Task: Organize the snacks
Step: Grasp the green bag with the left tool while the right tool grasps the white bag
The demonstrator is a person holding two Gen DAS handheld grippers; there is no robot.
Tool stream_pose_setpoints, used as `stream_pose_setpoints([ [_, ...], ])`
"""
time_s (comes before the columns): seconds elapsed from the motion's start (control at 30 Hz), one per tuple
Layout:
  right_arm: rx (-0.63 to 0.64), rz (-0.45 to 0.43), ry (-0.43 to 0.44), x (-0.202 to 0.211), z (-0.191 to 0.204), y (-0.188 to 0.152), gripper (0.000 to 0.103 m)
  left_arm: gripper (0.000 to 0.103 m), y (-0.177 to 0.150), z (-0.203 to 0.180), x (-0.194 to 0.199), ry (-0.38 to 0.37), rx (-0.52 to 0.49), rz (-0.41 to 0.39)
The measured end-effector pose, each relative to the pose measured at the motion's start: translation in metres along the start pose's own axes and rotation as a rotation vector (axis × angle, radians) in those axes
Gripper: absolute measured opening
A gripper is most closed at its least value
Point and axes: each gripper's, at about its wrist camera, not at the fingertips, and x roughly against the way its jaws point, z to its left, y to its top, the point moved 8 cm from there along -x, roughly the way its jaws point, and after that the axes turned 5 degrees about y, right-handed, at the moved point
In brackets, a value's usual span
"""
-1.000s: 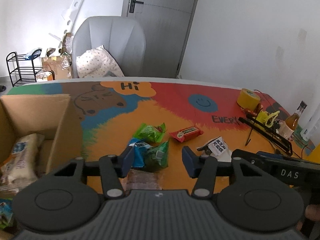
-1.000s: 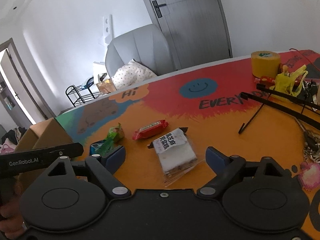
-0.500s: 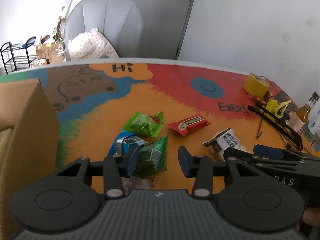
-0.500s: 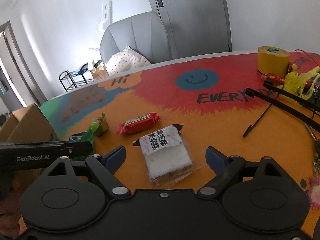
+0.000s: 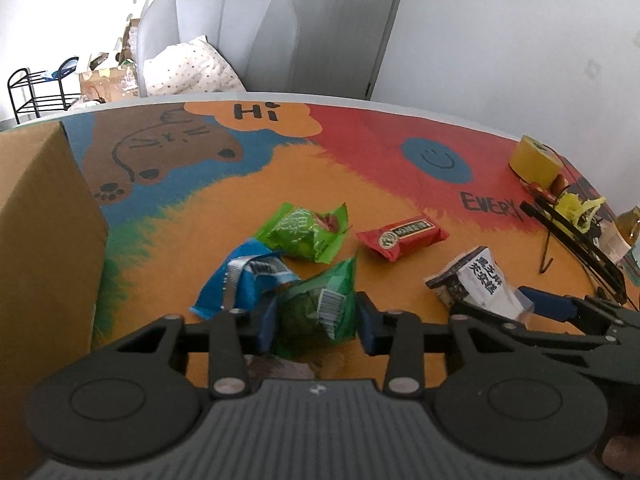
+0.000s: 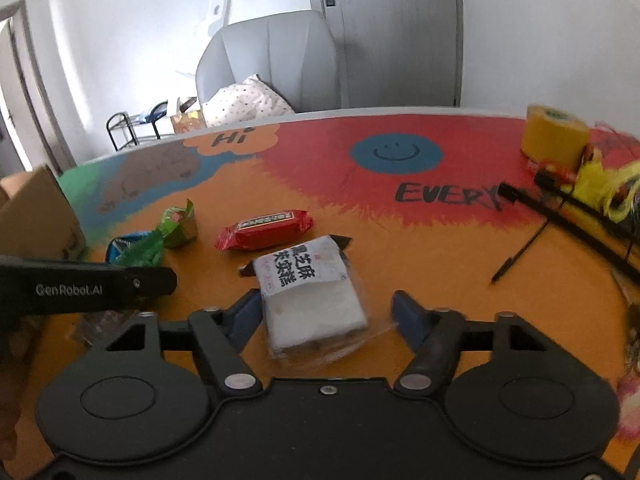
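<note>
Snacks lie scattered on our colourful table mat (image 5: 224, 204). We hold the left gripper (image 5: 316, 322) low over a dark green packet (image 5: 320, 308), its jaws spread on either side of the packet; we cannot tell whether the blue pads (image 5: 267, 320) touch it. Just beside it sits a blue packet (image 5: 244, 280), and behind them a lighter green packet (image 5: 306, 232) and a red packet (image 5: 404, 236). Our right gripper (image 6: 324, 316) straddles the white cake packet (image 6: 310, 292) with black lettering, jaws wide apart; the left pad looks close against the wrapper while the right pad stands clear of it. A cardboard box (image 5: 44, 240) stands at the left edge of the table. Far right we see a yellow tape roll (image 6: 556, 138) and a black pen (image 6: 516, 256)
</note>
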Motion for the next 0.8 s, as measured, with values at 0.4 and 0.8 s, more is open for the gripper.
stream_pose_setpoints([
  [0.4,-0.063,-0.02,0.044,0.021,0.002,-0.005,0.047,0.033,0.0,-0.001,0.021,-0.003,-0.007,-0.052],
  [0.8,-0.06,-0.091,0.074,0.046,0.02,0.01,0.047,0.033,0.006,0.001,0.059,-0.012,-0.021,-0.115],
])
